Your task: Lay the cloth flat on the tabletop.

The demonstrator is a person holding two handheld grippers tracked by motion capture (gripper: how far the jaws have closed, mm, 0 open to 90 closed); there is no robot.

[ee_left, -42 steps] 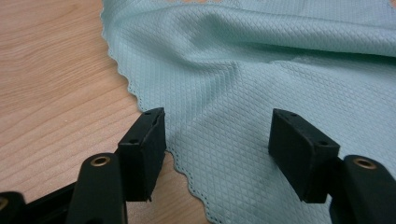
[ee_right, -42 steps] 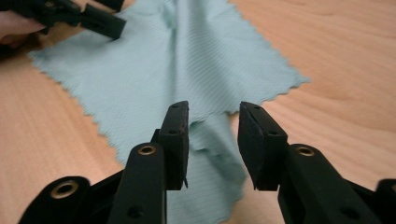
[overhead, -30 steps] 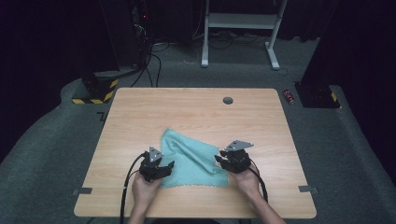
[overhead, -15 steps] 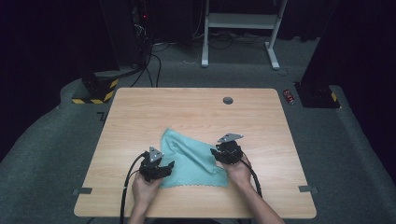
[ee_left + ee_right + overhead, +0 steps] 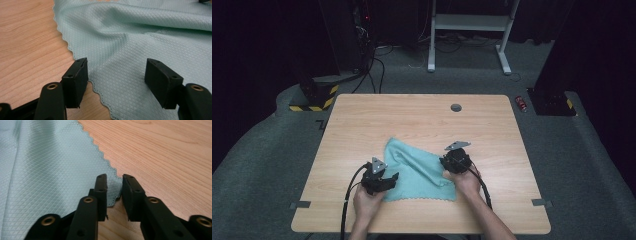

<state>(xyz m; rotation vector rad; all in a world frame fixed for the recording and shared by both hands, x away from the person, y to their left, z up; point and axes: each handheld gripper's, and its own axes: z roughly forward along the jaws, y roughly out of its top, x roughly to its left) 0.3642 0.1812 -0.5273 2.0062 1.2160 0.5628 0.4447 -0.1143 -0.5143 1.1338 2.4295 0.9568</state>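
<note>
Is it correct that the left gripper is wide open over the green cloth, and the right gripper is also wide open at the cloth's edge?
Not quite. In the right gripper view, the right gripper is nearly shut, pinching the cloth's scalloped edge. The left gripper is indeed wide open.

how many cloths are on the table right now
1. A single teal cloth lies rumpled on the near half of the table, between the left tool and the right tool. Nothing suggests a second one beneath it, though folds could hide one.
</note>
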